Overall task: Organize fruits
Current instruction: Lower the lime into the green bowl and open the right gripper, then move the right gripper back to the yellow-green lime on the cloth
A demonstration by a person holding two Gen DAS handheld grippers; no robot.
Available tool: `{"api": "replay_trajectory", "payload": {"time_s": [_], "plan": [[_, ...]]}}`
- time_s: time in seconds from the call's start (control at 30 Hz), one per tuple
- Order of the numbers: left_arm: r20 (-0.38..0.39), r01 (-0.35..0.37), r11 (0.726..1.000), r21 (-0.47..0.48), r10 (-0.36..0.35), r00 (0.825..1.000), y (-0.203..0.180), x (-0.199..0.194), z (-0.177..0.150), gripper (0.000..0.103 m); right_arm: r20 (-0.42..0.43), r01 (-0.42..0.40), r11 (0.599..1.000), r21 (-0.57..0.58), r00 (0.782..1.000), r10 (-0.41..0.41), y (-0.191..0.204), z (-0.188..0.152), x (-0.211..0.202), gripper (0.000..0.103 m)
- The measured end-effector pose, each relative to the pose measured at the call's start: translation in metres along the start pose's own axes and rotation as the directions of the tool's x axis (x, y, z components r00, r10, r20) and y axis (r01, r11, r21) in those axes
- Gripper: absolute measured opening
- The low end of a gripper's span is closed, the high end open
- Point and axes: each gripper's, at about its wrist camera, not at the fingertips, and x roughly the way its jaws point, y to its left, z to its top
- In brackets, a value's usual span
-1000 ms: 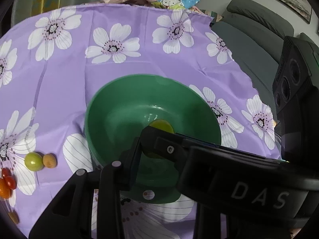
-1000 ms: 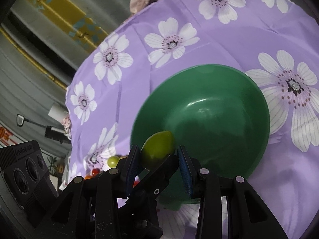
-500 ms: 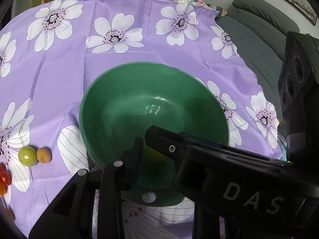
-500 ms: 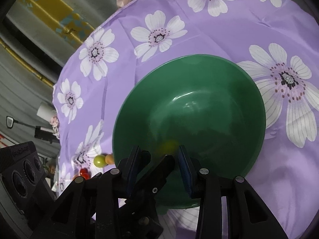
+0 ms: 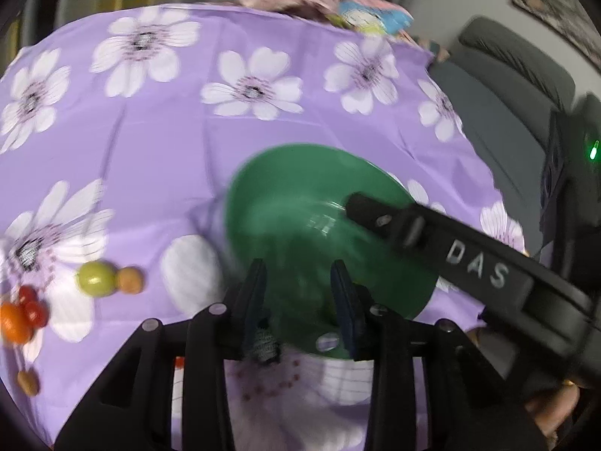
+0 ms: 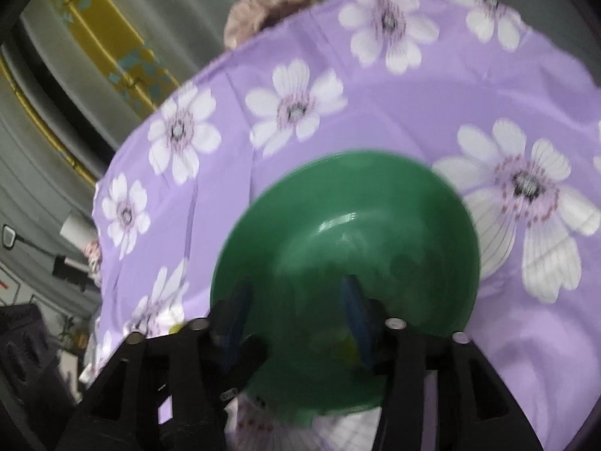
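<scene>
Since a second ago the oval yellow-green fruit has left the right gripper (image 6: 296, 312): then it sat pinched between the blue pads above the near rim of the round green plastic bowl (image 5: 300, 203), and now the jaws are parting with nothing between them. A blurred yellow-green patch low inside the bowl, just beside the right-hand pad in the right wrist view, may be that fruit (image 6: 343, 347); the blur leaves it uncertain. The left gripper (image 5: 298, 293) has shifted sideways, so the bowl now sits right of centre in its view instead of straight ahead. Its jaws are also opening, released, with only the bowl's near wall showing through the gap between them.

The bowl stands on a purple tablecloth printed with white flowers (image 5: 150, 143). The right gripper's black finger marked DAS reaches in over the bowl's right side in the left wrist view.

Left of the bowl, well apart from it, more fruit lies on the cloth: a round green fruit (image 5: 95, 278) touching a small tan fruit (image 5: 129, 280), and farther left a cluster of small red fruits (image 5: 32, 306) beside an orange one (image 5: 13, 323). Another small tan fruit (image 5: 28, 381) lies near the cloth's lower left edge.
</scene>
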Motion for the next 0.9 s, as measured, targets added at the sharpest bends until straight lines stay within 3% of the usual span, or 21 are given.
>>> {"api": "replay_trajectory", "payload": {"time_s": [0.13, 0.23, 0.33, 0.5, 0.67, 0.83, 0.9], "plan": [[0.059, -0.074, 0.996, -0.057, 0.077, 0.995, 0.031, -0.033, -0.005, 0.043, 0.099, 0.063, 0.997, -0.039, 0.993, -0.059, 0.008, 0.0, -0.004, 0.061], [0.081, -0.152, 0.983, -0.103, 0.161, 0.984, 0.061, -0.06, -0.012, 0.049, 0.114, 0.135, 0.989, -0.057, 0.985, -0.128, 0.014, -0.001, 0.003, 0.061], [0.08, -0.206, 0.967, -0.15, 0.219, 0.972, 0.086, -0.077, -0.02, 0.049, 0.129, 0.232, 0.969, -0.081, 0.967, -0.22, 0.019, -0.002, 0.01, 0.061], [0.076, -0.255, 0.936, -0.244, 0.28, 0.957, 0.129, -0.098, -0.04, 0.05, 0.179, 0.329, 0.933, -0.144, 0.936, -0.302, 0.026, -0.006, 0.012, 0.061], [0.059, -0.264, 0.9, -0.347, 0.302, 0.952, 0.162, -0.102, -0.054, 0.05, 0.146, 0.312, 0.937, -0.158, 0.946, -0.29, 0.03, -0.01, 0.02, 0.061], [0.049, -0.291, 0.887, -0.359, 0.329, 0.943, 0.176, -0.103, -0.057, 0.05, 0.158, 0.289, 0.945, -0.154, 0.951, -0.265, 0.031, -0.012, 0.02, 0.061], [0.04, -0.281, 0.888, -0.364, 0.316, 0.948, 0.18, -0.103, -0.059, 0.05, 0.162, 0.319, 0.937, -0.141, 0.941, -0.296, 0.029, -0.012, 0.019, 0.061]]}}
